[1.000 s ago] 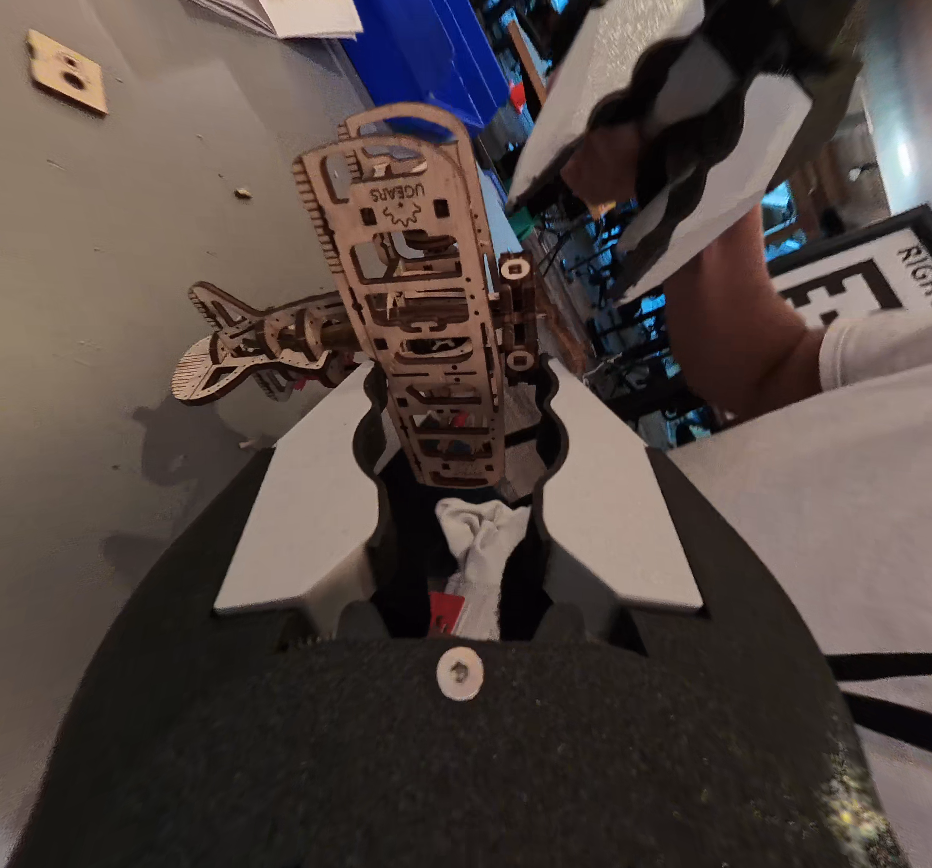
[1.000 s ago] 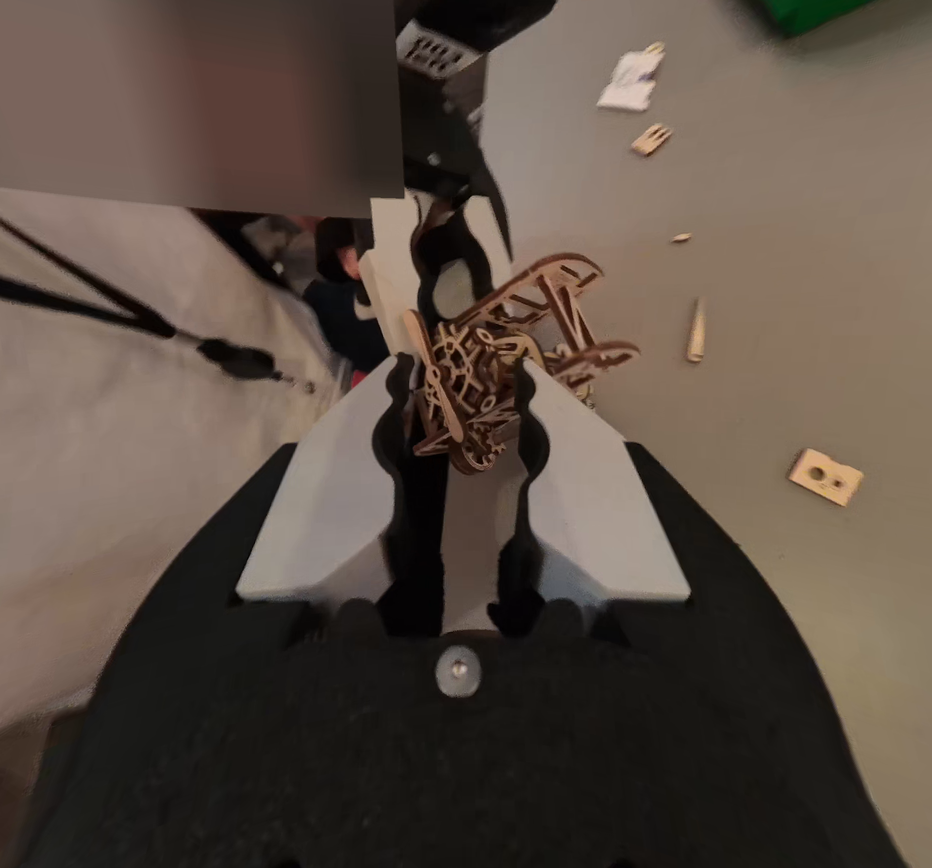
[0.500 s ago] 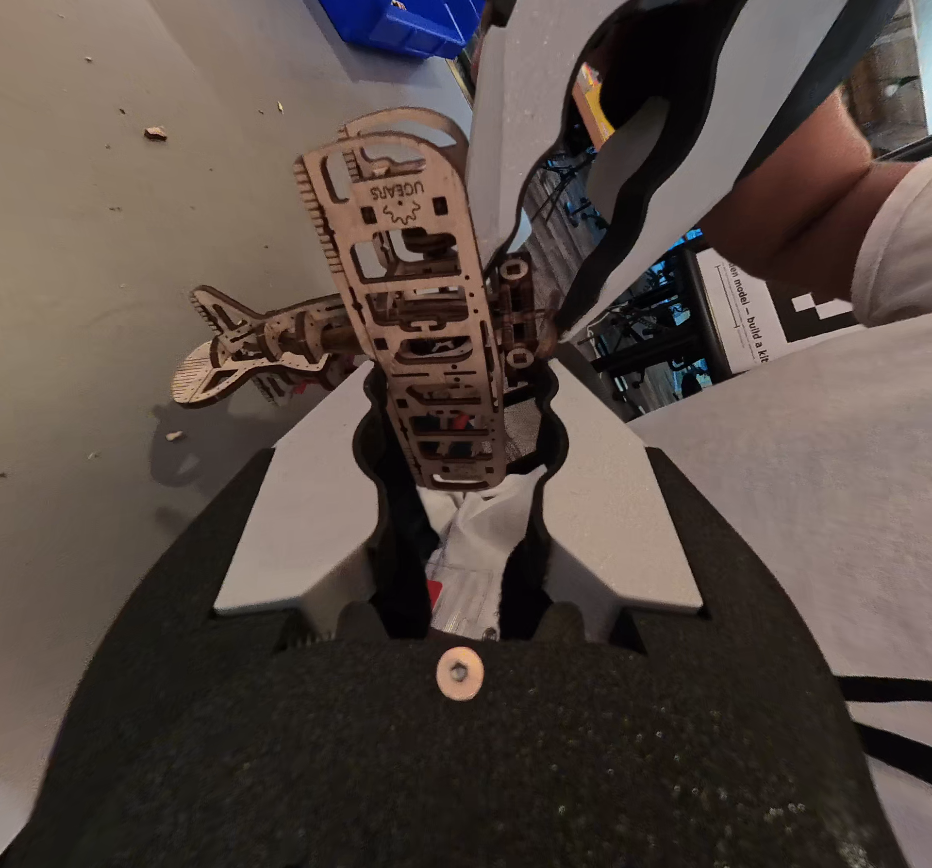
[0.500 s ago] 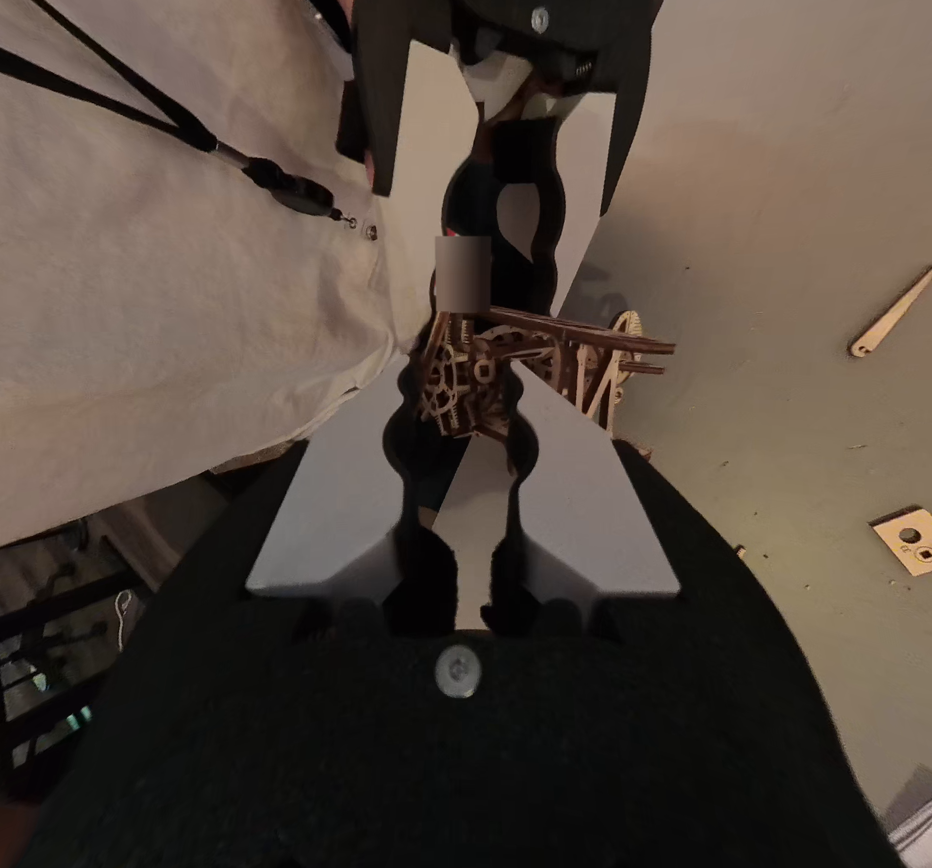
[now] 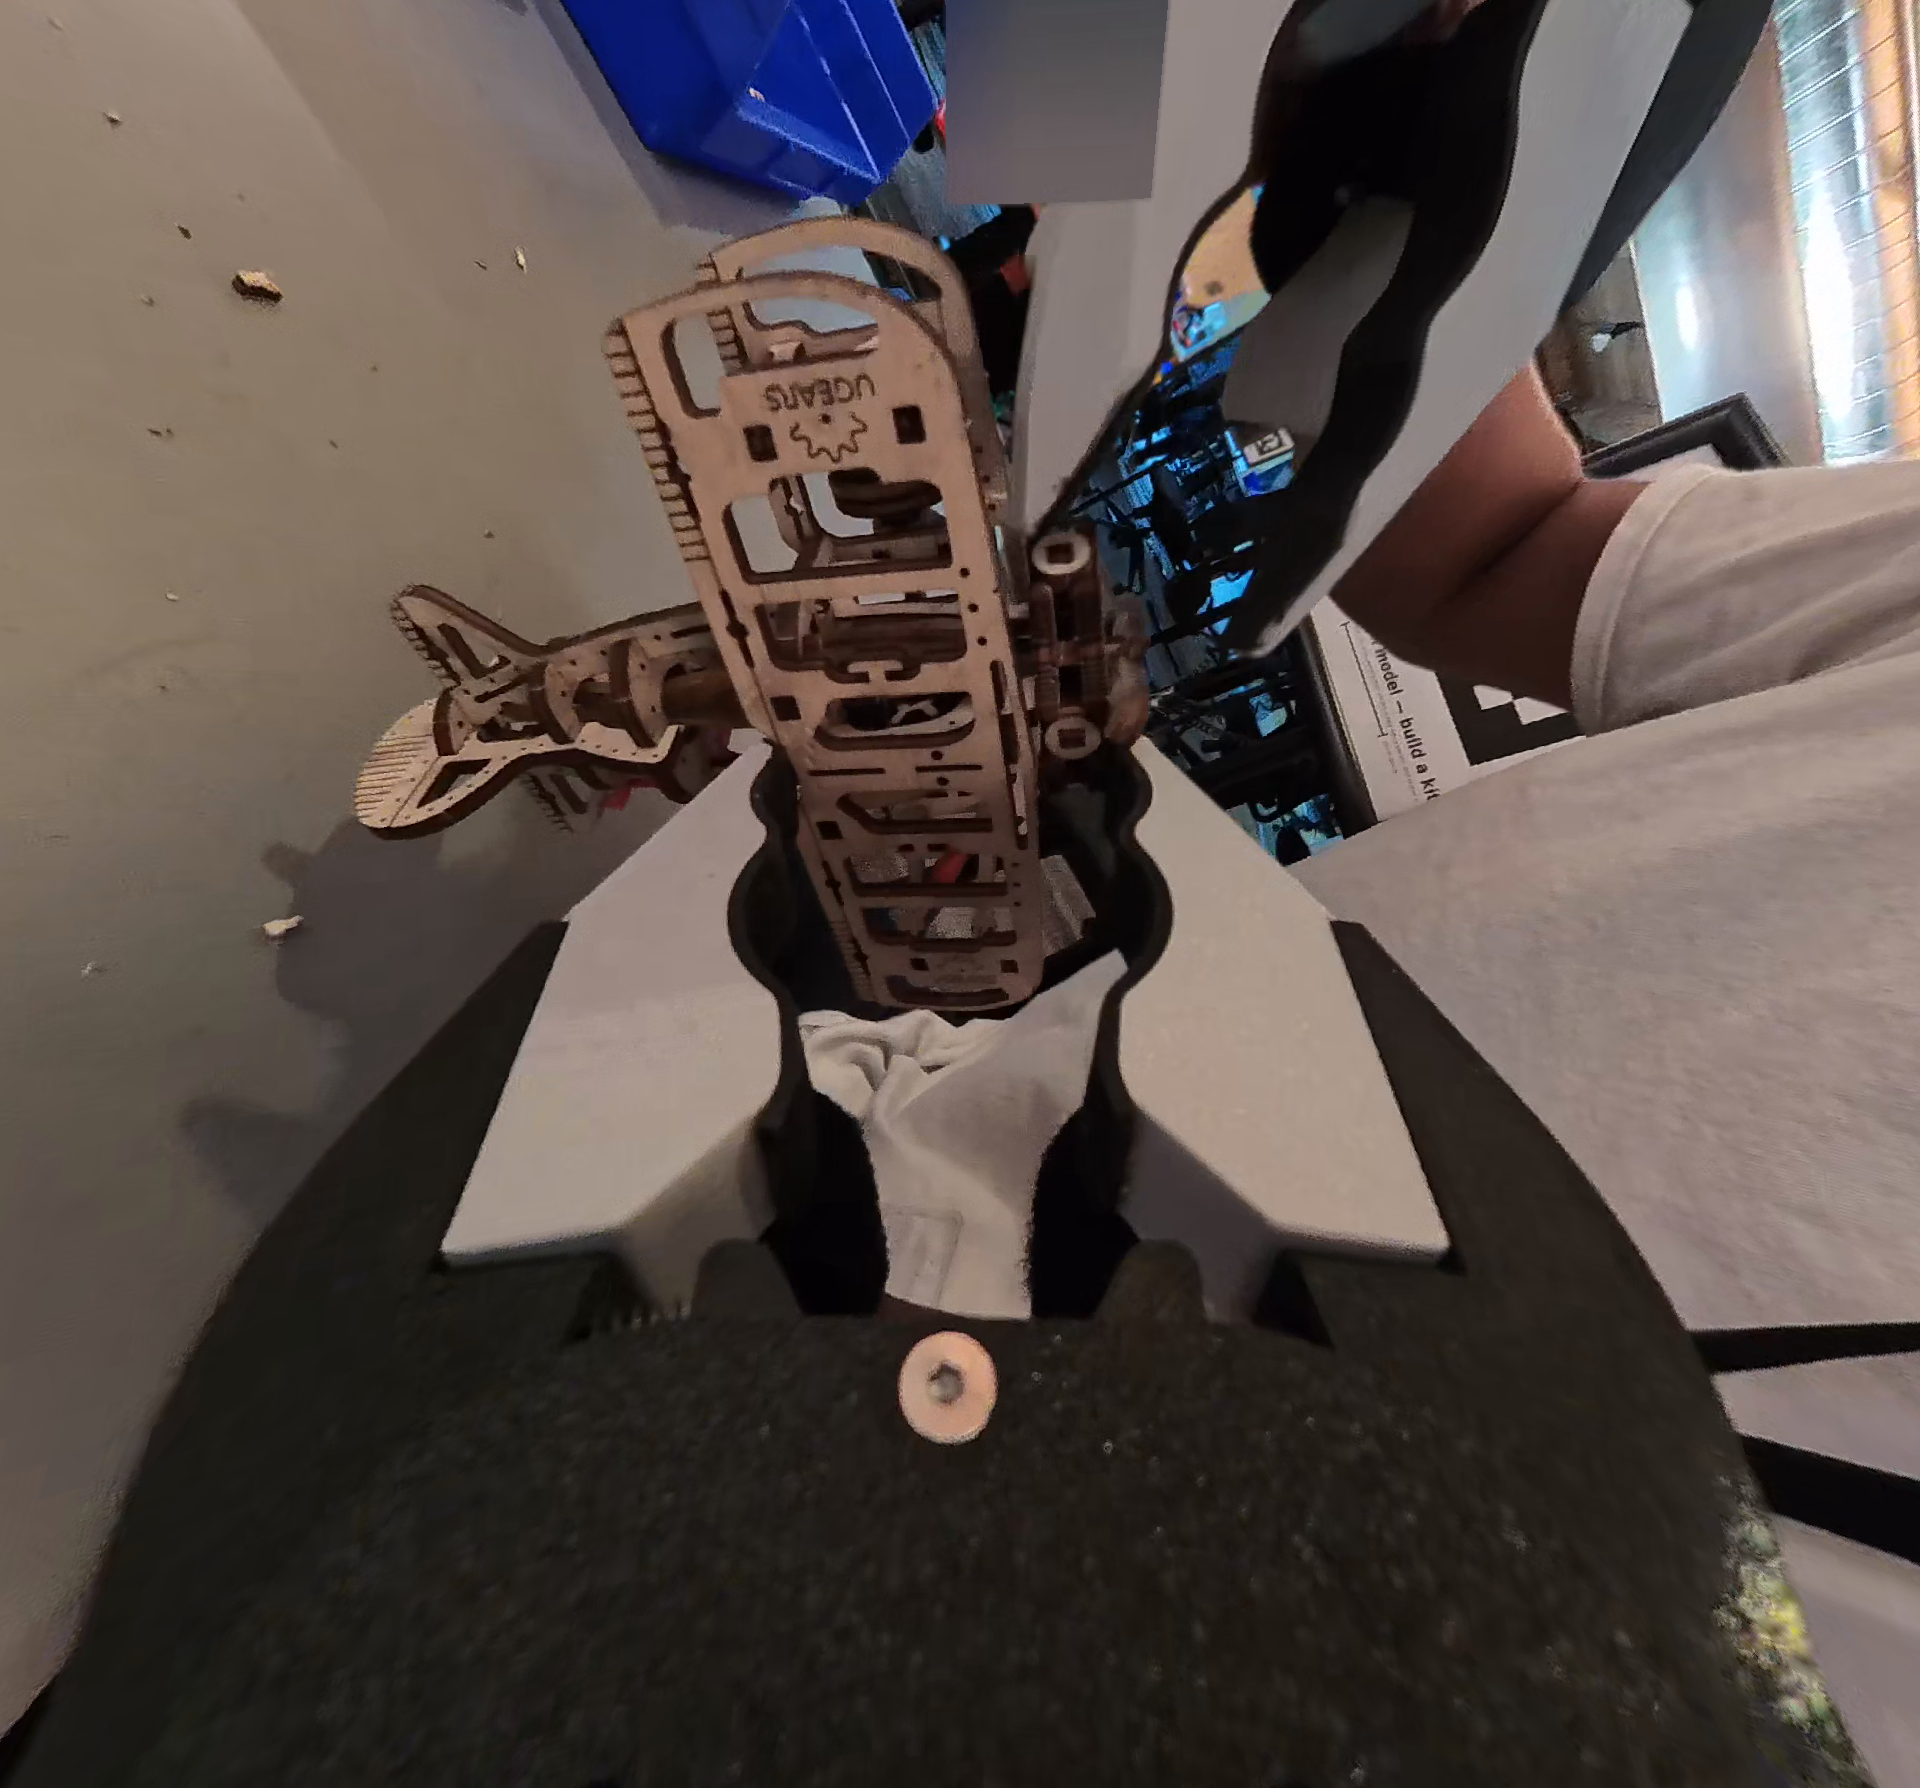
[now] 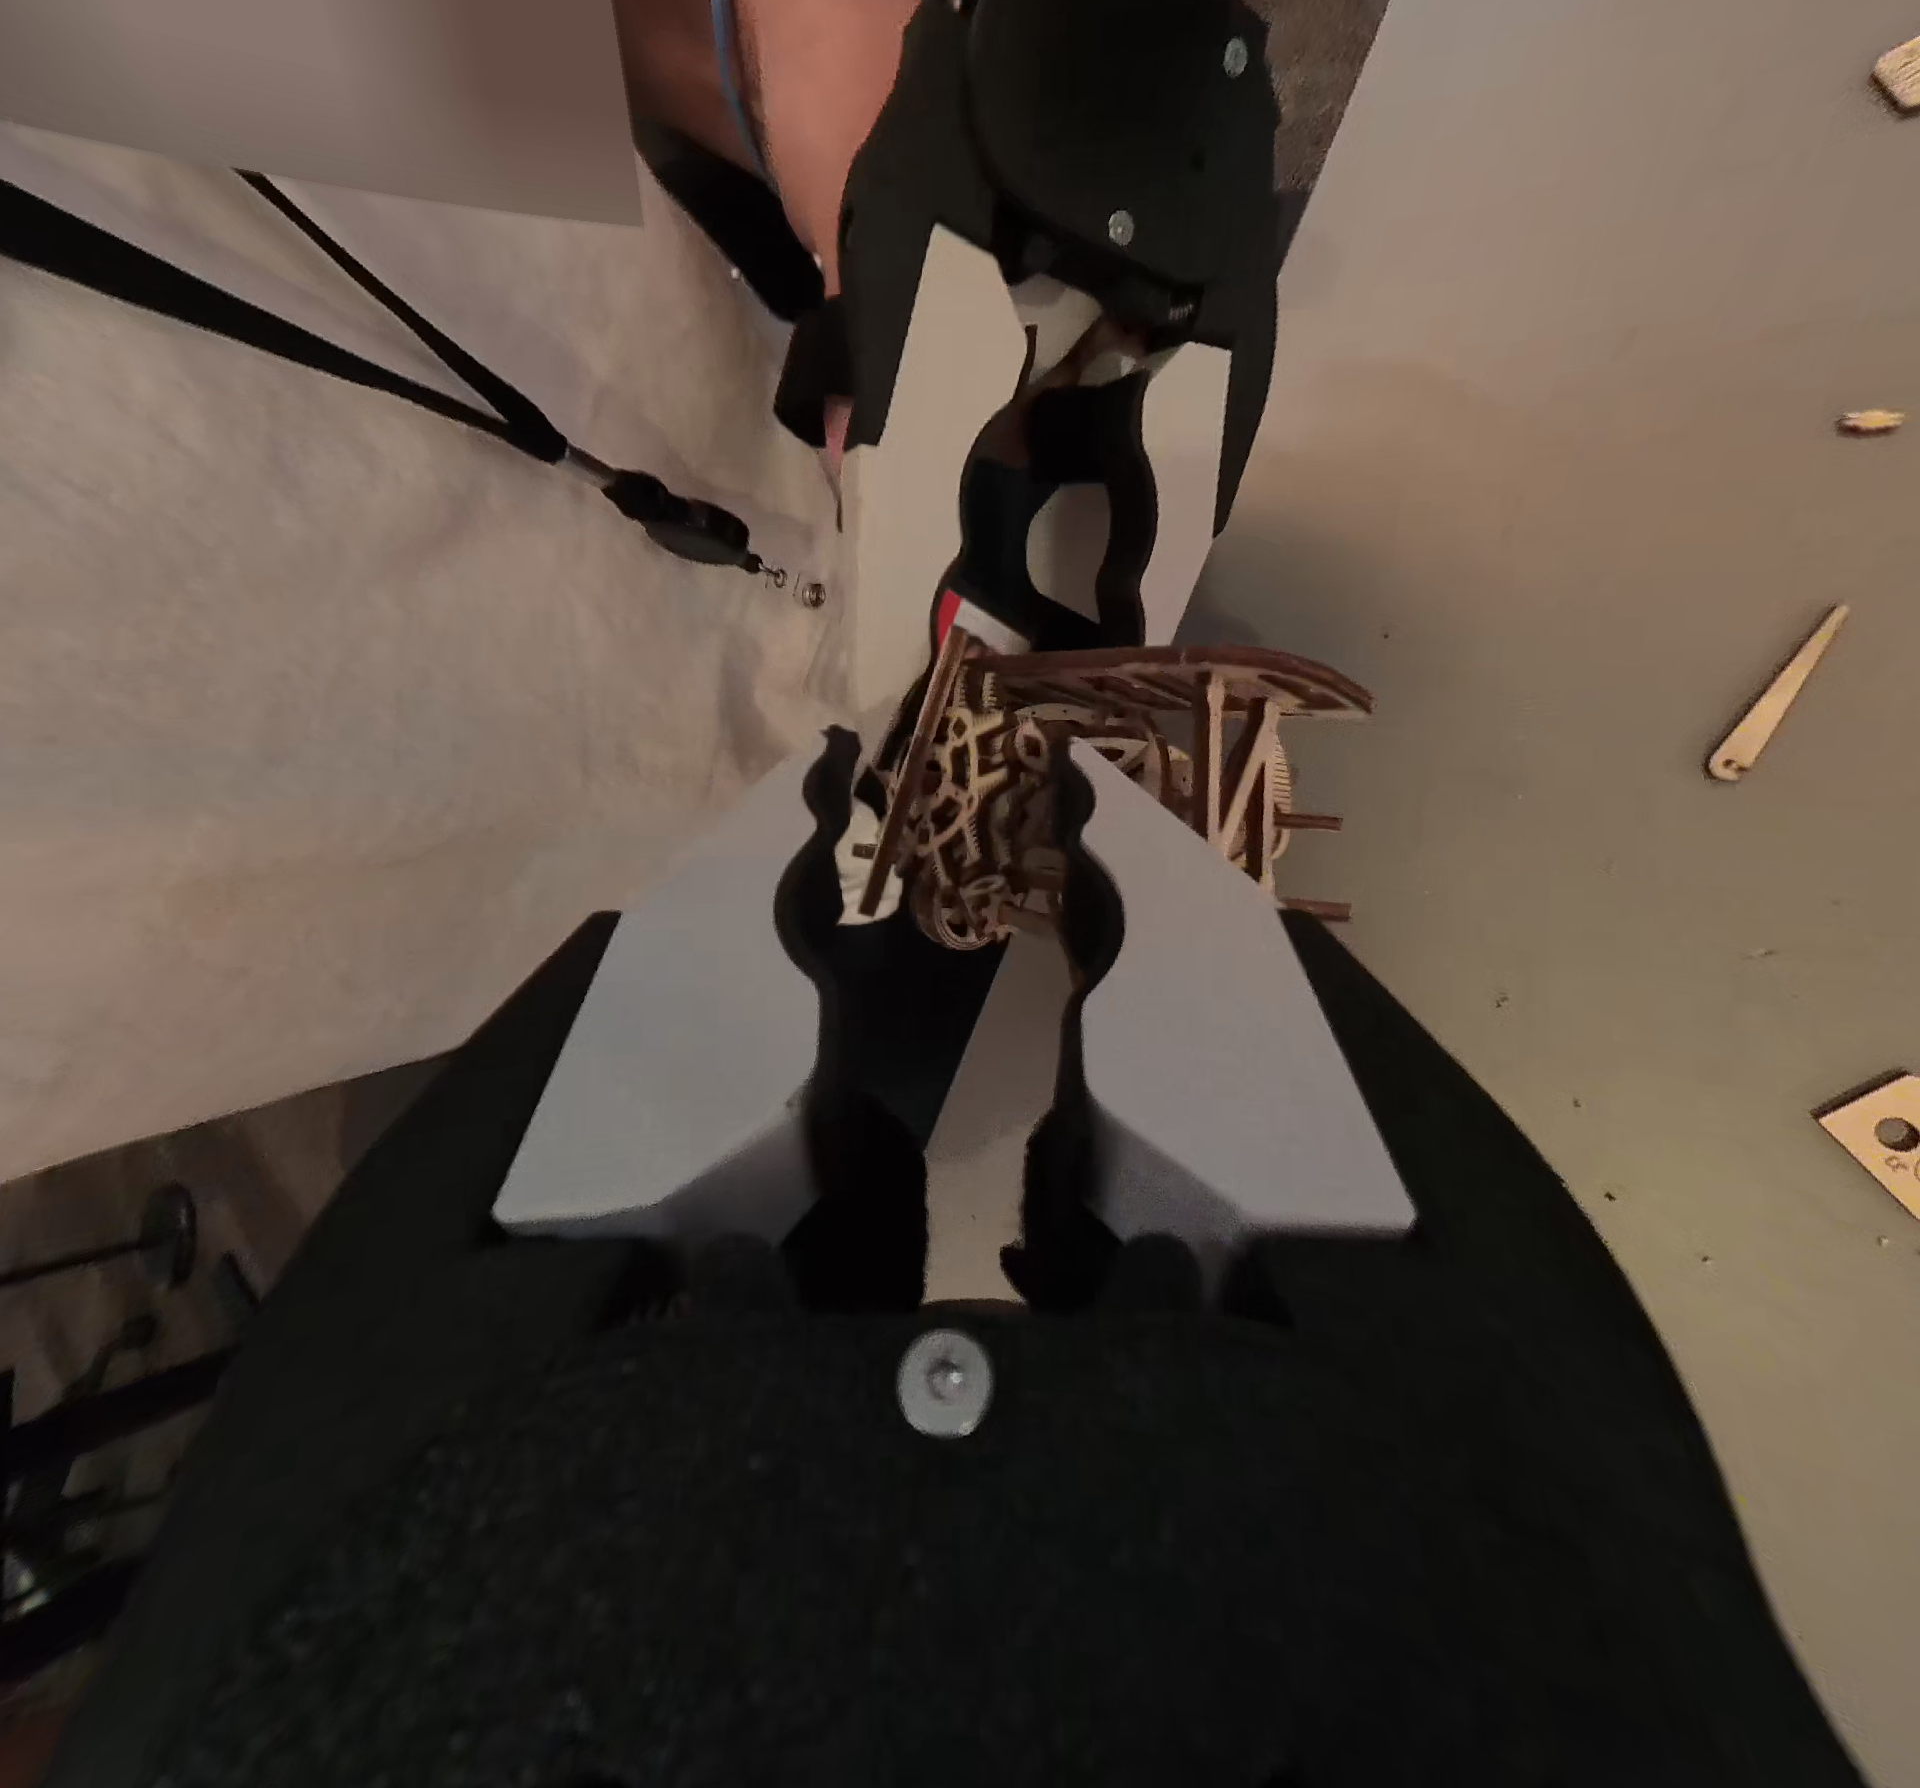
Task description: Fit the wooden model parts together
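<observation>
A laser-cut wooden biplane model point(image 5: 862, 658) is held above the grey table. My left gripper point(image 5: 945, 782) is shut on its stacked wings near one wing end; the tail points left. In the right wrist view the model's nose with its gears and propeller point(image 6: 987, 803) sits between the fingers of my right gripper point(image 6: 956, 751), which is open around it. The right gripper point(image 5: 1148, 585) also shows at upper right in the left wrist view, one fingertip at the nose. The left gripper point(image 6: 1029, 637) shows from above in the right wrist view.
A blue bin point(image 5: 748, 24) stands at the table's back. Loose wooden pieces lie on the grey table point(image 6: 1558, 491): a pointed strip point(image 6: 1777, 699), a square plate with holes point(image 6: 1881, 1146), small chips. A person's white shirt point(image 6: 312, 699) with a black lanyard is close on the left. The left gripper's tips are roughly 4 cm from the right gripper's.
My right gripper has come in from farther off and now has its fingers around the model's nose. The left gripper keeps its hold on the wings and has turned a little.
</observation>
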The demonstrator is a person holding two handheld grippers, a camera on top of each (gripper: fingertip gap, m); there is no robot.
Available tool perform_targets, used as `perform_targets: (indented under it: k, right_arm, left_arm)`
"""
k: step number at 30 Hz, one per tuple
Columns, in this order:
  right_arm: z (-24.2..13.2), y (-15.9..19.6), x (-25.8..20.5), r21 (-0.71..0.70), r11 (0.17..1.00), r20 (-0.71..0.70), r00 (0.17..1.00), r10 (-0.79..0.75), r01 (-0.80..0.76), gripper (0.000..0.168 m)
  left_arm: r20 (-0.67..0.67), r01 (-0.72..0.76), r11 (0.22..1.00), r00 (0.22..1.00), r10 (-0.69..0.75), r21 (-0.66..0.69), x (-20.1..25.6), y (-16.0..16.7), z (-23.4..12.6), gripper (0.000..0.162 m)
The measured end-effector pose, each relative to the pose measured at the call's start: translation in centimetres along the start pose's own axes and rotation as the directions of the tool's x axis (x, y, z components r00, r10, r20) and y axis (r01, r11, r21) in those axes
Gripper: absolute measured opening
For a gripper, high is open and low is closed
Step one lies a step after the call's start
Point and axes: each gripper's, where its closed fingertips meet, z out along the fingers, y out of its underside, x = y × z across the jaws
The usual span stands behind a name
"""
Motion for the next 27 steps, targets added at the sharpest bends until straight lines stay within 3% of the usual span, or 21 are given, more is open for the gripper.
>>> perform_targets:
  k: [6, 14, 20, 27]
  right_arm:
    - [0.6, 0.6, 0.5, 0.016, 1.0, -0.04, 0.999, 0.025, -0.024, 0.038]
    - [1.3, 0.9, -0.3, 0.018, 0.999, 0.042, 0.998, 0.047, -0.048, 0.032]
    - [1.4, 1.2, -0.6, -0.016, 0.997, 0.113, 0.99, 0.082, -0.081, 0.031]
    - [1.5, 1.3, -0.3, -0.045, 0.998, 0.101, 0.994, 0.04, -0.036, 0.029]
  left_arm:
    - [-0.027, 0.009, 1.0, 1.0, -0.009, -0.002, 0.3, 0.0, -0.2, 0.057]
    - [-0.105, 0.054, 0.998, 0.993, -0.055, -0.013, 1.0, 0.5, 0.0, 0.057]
    - [-0.083, 0.008, 0.999, 0.996, -0.012, -0.047, 0.9, 1.0, 0.1, 0.057]
    - [-0.036, -0.02, 0.998, 0.999, 0.018, -0.053, 0.6, 0.9, 0.0, 0.056]
